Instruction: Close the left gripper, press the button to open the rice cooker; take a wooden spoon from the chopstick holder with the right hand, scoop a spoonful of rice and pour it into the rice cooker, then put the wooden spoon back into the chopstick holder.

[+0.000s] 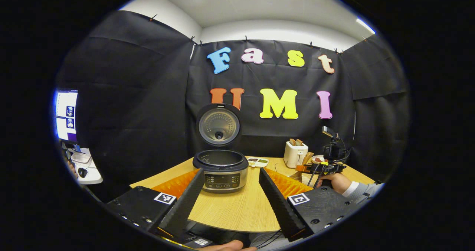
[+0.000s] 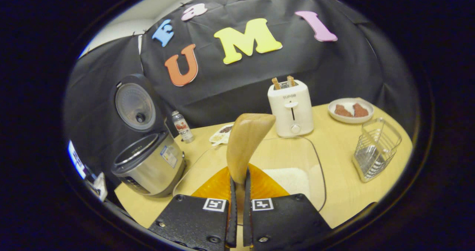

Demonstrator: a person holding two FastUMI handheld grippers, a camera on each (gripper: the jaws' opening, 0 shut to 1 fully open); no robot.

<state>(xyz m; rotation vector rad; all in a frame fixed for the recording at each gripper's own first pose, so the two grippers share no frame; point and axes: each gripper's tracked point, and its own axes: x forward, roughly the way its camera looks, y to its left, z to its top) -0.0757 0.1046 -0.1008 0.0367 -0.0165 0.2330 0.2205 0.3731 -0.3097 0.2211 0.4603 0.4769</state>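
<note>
left gripper view: left gripper (image 1: 231, 191) hangs with its jaws spread wide, empty, facing the rice cooker (image 1: 221, 171), lid up, on the wooden table (image 1: 237, 210).

right gripper view: right gripper (image 2: 238, 202) clamps the wooden spoon (image 2: 245, 143) above the glass rice dish (image 2: 293, 158); chopstick holder (image 2: 374, 150) stands right. a tilted scoop could spill grains.

The wooden spoon (image 2: 246, 143) has its handle hidden between the right tongs (image 2: 237, 186). The rice cooker (image 1: 221, 169) panel markings are too small to read, and its pot's inside is out of sight. The small dish (image 1: 257, 162) behind it perhaps holds grains, too tiny to tell.
</note>
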